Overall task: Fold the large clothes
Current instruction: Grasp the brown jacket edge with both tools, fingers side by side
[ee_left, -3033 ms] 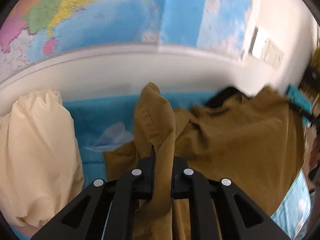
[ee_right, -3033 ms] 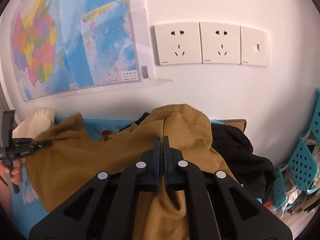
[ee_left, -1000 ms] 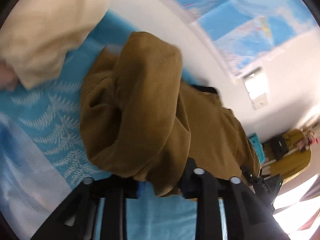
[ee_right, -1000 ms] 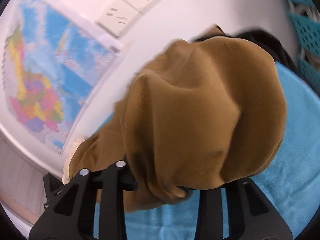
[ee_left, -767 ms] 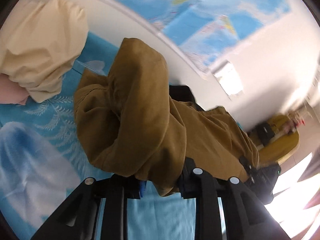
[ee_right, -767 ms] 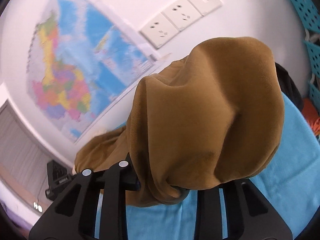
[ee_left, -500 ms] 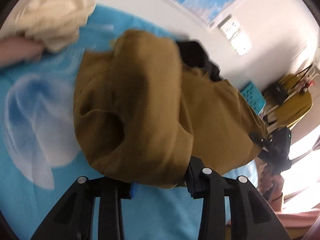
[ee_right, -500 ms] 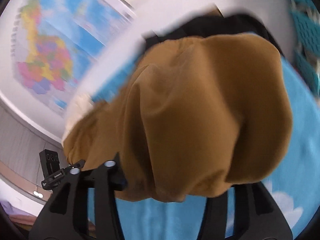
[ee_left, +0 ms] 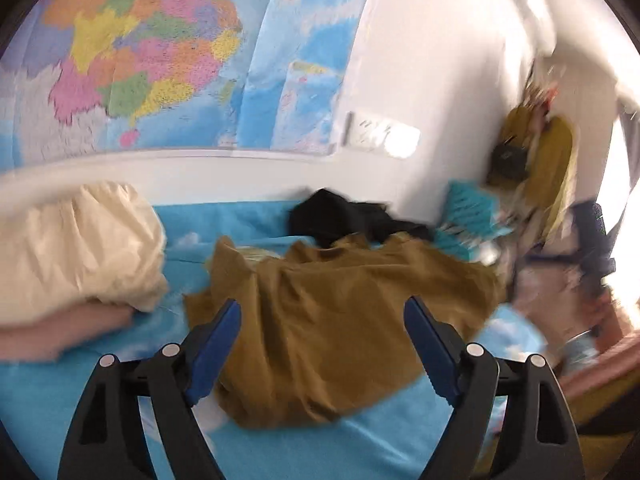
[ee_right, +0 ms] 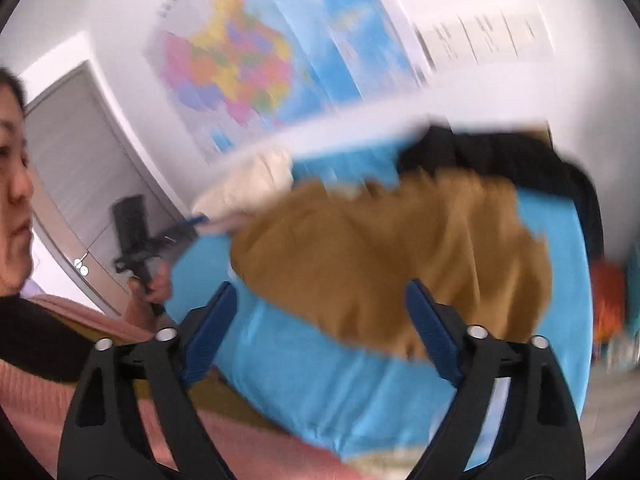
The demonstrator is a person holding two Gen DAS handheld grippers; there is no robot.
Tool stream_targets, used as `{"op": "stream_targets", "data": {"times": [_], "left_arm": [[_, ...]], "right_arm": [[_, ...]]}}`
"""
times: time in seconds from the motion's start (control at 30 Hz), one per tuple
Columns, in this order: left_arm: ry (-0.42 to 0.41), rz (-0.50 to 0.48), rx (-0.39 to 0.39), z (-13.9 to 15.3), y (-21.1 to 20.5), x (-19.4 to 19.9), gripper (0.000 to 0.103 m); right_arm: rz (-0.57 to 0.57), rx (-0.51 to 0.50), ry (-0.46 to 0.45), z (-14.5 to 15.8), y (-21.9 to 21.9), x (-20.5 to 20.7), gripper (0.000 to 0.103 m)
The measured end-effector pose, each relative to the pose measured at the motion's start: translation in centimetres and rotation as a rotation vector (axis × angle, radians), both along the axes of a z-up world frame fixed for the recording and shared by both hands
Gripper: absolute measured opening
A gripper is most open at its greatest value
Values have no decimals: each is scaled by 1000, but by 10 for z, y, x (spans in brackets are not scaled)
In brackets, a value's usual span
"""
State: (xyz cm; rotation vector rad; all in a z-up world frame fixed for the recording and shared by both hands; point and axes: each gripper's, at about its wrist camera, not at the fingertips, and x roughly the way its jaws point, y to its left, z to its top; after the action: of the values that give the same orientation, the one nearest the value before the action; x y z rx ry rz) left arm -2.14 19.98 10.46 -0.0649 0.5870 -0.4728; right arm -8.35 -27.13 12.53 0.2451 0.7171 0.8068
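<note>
The mustard-brown fabric garment [ee_left: 352, 320] lies in a rumpled heap on the bright blue bed sheet printed with white clouds [ee_left: 320, 448], loose and held by neither tool. The left gripper [ee_left: 322, 344] hangs above the near edge of the heap with its two blue-padded black fingers [ee_left: 212, 348] spread wide and nothing between them; the brown cloth shows in the gap below. The right gripper [ee_right: 322, 332] is likewise spread wide and empty, its blue-padded fingers [ee_right: 432, 332] framing the near edge of the same garment [ee_right: 400, 252] and the sheet [ee_right: 340, 392] in front of it.

Behind the garment, against the white wall, lies a crumpled black piece of clothing [ee_left: 344, 220], touching the brown cloth's far edge. To the left sits a cream-coloured bundle of fabric [ee_left: 76, 248] on the sheet, near the garment but apart from it. A colourful wall map with blue sea areas [ee_left: 180, 52] hangs above the bed, and a row of white wall sockets [ee_left: 380, 136] sits beside it. Both views are blurred. In the right wrist view the left gripper [ee_right: 188, 224] shows at the far side of the bed, held in the person's hand [ee_right: 154, 284]
</note>
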Motion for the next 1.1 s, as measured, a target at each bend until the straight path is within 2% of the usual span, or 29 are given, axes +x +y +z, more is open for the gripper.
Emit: {"op": "stream_targets", "data": {"times": [0.07, 0.17, 0.2, 0.23, 0.3, 0.4, 0.47, 0.5, 0.53, 0.57, 0.6, 0.63, 0.67, 0.7, 0.77, 0.87, 0.9, 0.93, 1.0, 1.1], "left_arm": [[38, 22, 78, -8, -18, 17, 81], [130, 50, 155, -29, -34, 60, 76], [164, 65, 177, -37, -36, 72, 73], [189, 78, 193, -45, -37, 78, 71], [242, 112, 219, -57, -36, 98, 62], [326, 137, 216, -75, -32, 120, 56], [342, 143, 220, -81, -31, 123, 51], [341, 140, 228, -82, -31, 124, 46], [340, 140, 234, -83, -31, 124, 41], [342, 142, 241, -84, -31, 125, 28], [345, 140, 247, -85, -32, 126, 21], [347, 139, 236, -84, -31, 126, 19], [345, 137, 218, -82, -28, 127, 13], [343, 138, 198, -79, -26, 128, 10], [327, 148, 146, -66, -21, 128, 7], [236, 150, 53, -40, -14, 121, 7], [212, 146, 25, -35, -12, 120, 9], [207, 159, 10, -32, -9, 120, 11], [234, 170, 39, -40, -9, 125, 17], [352, 201, 120, -78, -12, 138, 25]], "right_arm": [[-58, -56, -22, -1, 17, 19, 86], [-149, -152, 29, -22, 51, 66, 82], [-193, -229, 45, -36, 60, 84, 80], [-225, -280, 56, -46, 69, 98, 81], [-232, -327, 70, -63, 75, 115, 79], [-253, -386, 79, -83, 84, 139, 79], [-245, -403, 99, -90, 84, 146, 77], [-232, -415, 116, -96, 86, 149, 68], [-225, -430, 115, -98, 89, 150, 54], [-221, -460, 107, -102, 91, 151, 47], [-210, -477, 108, -103, 94, 149, 33], [-202, -484, 101, -105, 95, 150, 17], [-195, -467, 93, -103, 94, 150, 7], [-193, -446, 80, -97, 93, 149, 6], [-233, -409, 37, -82, 89, 149, 5], [-307, -315, -63, -52, 77, 141, 4], [-343, -307, -115, -43, 75, 138, 5], [-352, -310, -125, -42, 75, 140, 5], [-344, -327, -94, -52, 78, 150, 5], [-334, -456, 2, -94, 89, 173, 6]]}}
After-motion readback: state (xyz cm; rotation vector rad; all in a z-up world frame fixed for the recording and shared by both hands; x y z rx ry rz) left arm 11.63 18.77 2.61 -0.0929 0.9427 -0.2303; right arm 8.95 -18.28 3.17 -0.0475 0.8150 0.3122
